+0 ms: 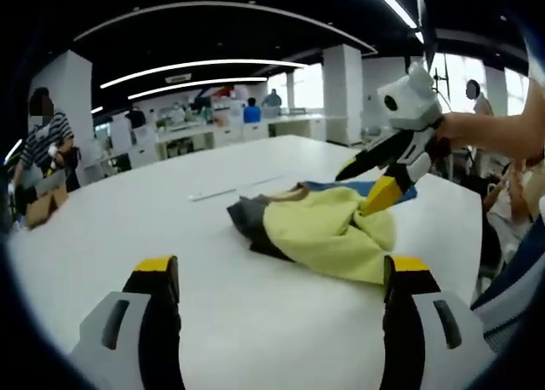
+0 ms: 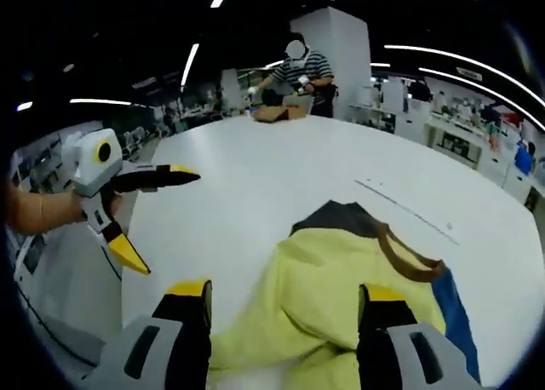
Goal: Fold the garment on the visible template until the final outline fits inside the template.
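Striped-shirted person, cardboard box

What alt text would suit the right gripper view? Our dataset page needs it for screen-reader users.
A crumpled yellow garment with grey, brown and blue parts lies on a white table, between the open jaws of the right hand-held gripper. The left hand-held gripper hangs open at the left, off the garment; a person in a striped shirt stands at the table's far end.

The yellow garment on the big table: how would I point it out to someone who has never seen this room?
Start at the large white table in the open office hall. Near one edge lies the crumpled yellow garment, the one soft heap on it. Its pale yellow cloth, brown neck trim, dark grey part and blue part set it apart from the bare white top.
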### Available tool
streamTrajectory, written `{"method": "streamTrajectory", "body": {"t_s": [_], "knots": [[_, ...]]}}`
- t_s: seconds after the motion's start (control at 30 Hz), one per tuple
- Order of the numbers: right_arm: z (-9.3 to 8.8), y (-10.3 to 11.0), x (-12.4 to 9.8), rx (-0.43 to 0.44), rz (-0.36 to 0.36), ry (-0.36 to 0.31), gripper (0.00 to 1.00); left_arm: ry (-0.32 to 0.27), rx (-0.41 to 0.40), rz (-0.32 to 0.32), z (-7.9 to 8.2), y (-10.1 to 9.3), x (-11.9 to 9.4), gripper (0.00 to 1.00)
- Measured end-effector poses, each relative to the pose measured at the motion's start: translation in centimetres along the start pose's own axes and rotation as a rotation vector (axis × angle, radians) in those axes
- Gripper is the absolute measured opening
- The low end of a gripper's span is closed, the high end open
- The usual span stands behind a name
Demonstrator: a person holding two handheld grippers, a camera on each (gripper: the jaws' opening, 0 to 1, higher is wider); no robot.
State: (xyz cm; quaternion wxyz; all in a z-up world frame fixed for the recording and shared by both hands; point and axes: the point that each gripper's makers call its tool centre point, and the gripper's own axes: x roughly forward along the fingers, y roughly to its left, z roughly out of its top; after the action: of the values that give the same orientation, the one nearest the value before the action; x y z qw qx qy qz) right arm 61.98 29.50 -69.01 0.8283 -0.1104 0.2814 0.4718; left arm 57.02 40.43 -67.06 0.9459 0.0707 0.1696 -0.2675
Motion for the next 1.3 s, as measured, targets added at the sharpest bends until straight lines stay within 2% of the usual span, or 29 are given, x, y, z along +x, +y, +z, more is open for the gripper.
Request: {"method": "streamTrajectory", "body": {"t_s": [0.13, 0.23, 0.33, 0.47, 0.73, 0.8, 0.9, 1.0, 1.13, 1.3], "knots": [[0.4, 0.8, 2.1, -0.018, 0.005, -0.006, 0.54, 0.002, -0.003, 0.008, -0.2, 0.3, -0.1, 0.95], [-0.1, 1.4, 3.9, -0.072, 0.001, 0.026, 0.50, 0.001, -0.006, 0.012, -0.3, 0.5, -0.2, 0.95], [-0.8, 1.8, 5.3, -0.079, -0.005, 0.046, 0.42, 0.006, -0.007, 0.015, -0.5, 0.8, -0.3, 0.94], [-1.8, 1.4, 6.8, -0.114, -0.050, 0.085, 0.35, 0.012, -0.007, 0.020, -0.9, 1.1, -0.5, 0.93], [-3.3, 0.3, 9.1, -0.098, -0.135, 0.119, 0.22, 0.031, 0.002, 0.021, -1.5, 1.2, -0.7, 0.90], [-3.4, 0.0, 9.2, -0.096, -0.150, 0.122, 0.16, 0.037, 0.008, 0.019, -1.7, 1.1, -0.7, 0.89], [-3.8, -0.8, 9.1, -0.074, -0.165, 0.127, 0.00, 0.043, 0.018, 0.016, -1.9, 0.9, -0.8, 0.86], [-3.5, -1.0, 8.6, -0.057, -0.155, 0.111, 0.00, 0.048, 0.018, 0.017, -2.1, 1.0, -0.9, 0.84], [-2.2, -1.4, 7.3, -0.060, -0.146, 0.069, 0.00, 0.055, 0.017, 0.024, -2.1, 0.9, -0.8, 0.82], [-0.8, -2.8, 5.4, -0.059, -0.176, 0.026, 0.00, 0.057, 0.020, 0.030, -2.0, 0.9, -0.4, 0.78]]}}
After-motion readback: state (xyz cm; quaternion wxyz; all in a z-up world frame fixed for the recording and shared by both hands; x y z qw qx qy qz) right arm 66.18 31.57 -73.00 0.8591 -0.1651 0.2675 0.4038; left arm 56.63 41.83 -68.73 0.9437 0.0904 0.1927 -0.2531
